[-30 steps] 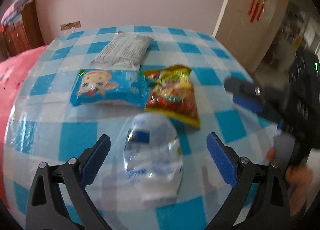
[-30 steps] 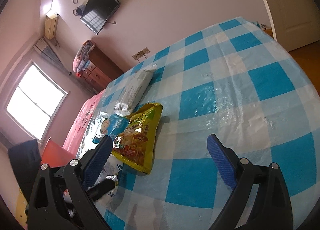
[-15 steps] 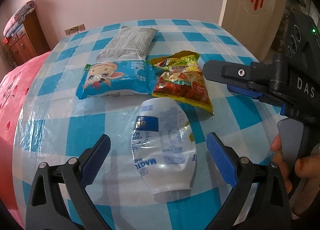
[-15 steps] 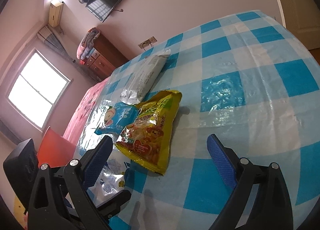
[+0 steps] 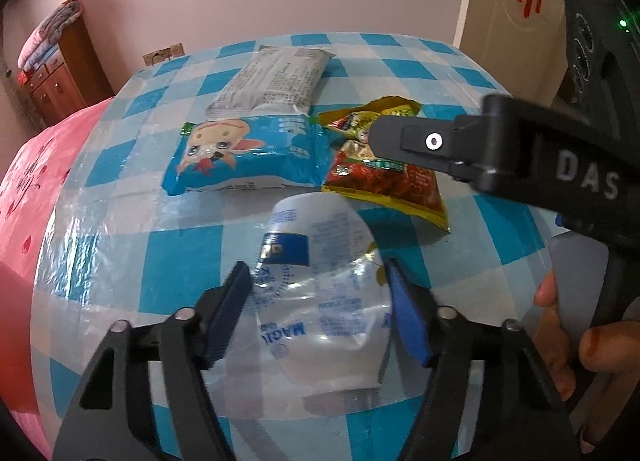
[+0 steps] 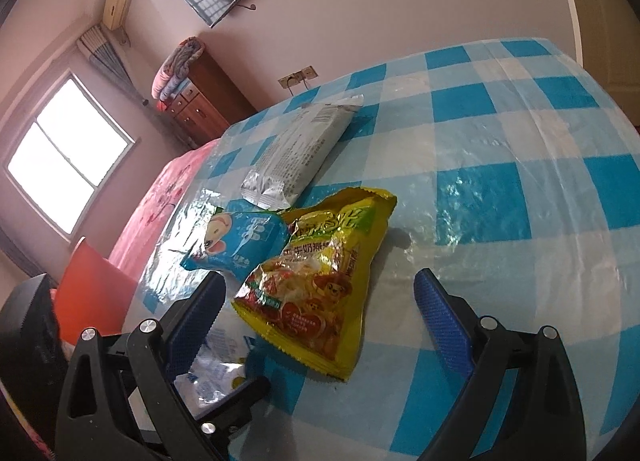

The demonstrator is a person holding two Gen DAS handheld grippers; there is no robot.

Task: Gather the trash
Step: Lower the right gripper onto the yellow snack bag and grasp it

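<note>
Trash on the checked table [image 5: 120,249]: clear plastic wrapper [image 5: 324,301] is lying nearest you, between the closing pads of your left tool [image 5: 320,301], which are touching its crumpled sides. Blue snack bag [image 5: 248,157], yellow snack bag [image 6: 320,285] and silver packet [image 5: 276,81] are lying just beyond, overlapping. Your right tool [image 6: 320,305] is hovering spread wide over the yellow bag, gripping nothing.
</note>
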